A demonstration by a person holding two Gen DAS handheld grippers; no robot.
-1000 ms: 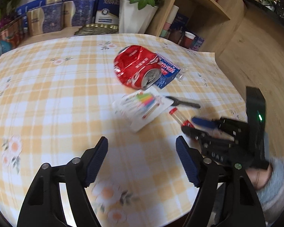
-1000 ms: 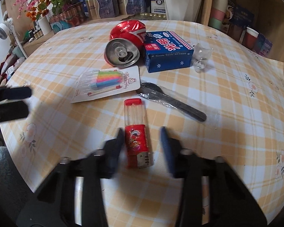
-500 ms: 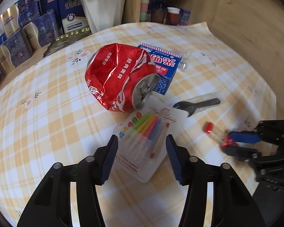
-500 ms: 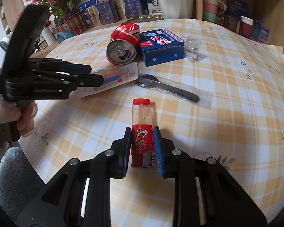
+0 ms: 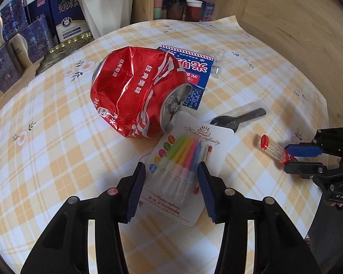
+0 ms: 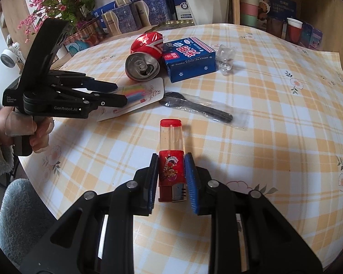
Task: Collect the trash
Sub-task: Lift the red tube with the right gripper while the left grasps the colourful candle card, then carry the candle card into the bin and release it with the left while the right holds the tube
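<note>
The lighter (image 6: 171,171), a clear tube with a red cap and a red printed label over a metal head, is clamped between the pads of the right gripper (image 6: 171,180), its capped end pointing toward the crushed can (image 5: 135,93) across the checked tablecloth (image 6: 274,118). That can, red and badly dented, lies on its side with its silver top facing the candle pack (image 5: 183,166), whose corner touches it. The pack is a white card with a row of coloured candles under a clear blister; the left gripper (image 5: 171,182) straddles the blister, its jaws closing with the candles between them, and whether the pads already press on it cannot be told. A person's hand (image 6: 22,125) in a fluffy grey sleeve holds that gripper. Behind the can, touching it, sits a blue box (image 6: 189,59), with a crumpled clear wrapper (image 6: 226,59) just beside the box. A black spoon (image 6: 194,109) in a clear sleeve lies near the can, between the pack and the lighter.
</note>
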